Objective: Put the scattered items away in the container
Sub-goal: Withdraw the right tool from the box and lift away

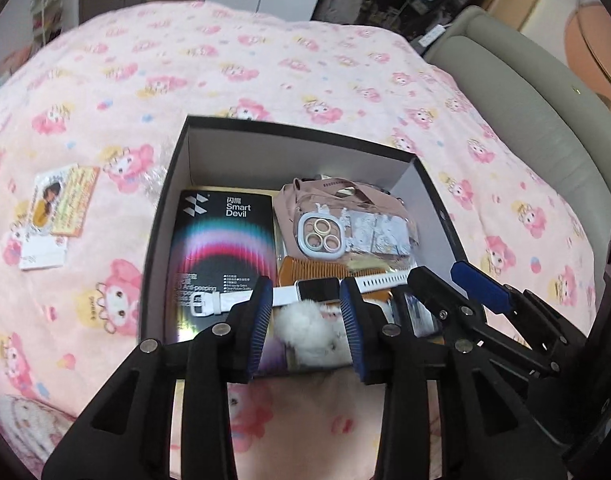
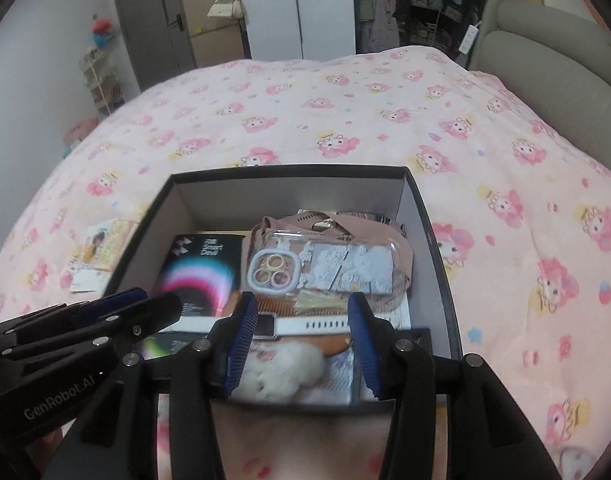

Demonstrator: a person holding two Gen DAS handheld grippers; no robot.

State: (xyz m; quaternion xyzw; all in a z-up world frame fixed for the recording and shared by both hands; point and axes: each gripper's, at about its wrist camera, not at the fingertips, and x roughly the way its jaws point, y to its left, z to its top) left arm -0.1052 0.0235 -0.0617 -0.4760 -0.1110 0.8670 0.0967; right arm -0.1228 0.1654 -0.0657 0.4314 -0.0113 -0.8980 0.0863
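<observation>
A black open box sits on the pink bed cover. It holds a black Smart Devil package, a phone case on a pink pouch, an orange comb, a white watch and a white fluffy toy. My left gripper is open and empty over the box's near edge. My right gripper is open and empty beside it. A small card packet lies on the cover left of the box.
A grey padded headboard runs along the right. Wardrobes and shelves stand beyond the bed's far edge. The pink cover stretches around the box.
</observation>
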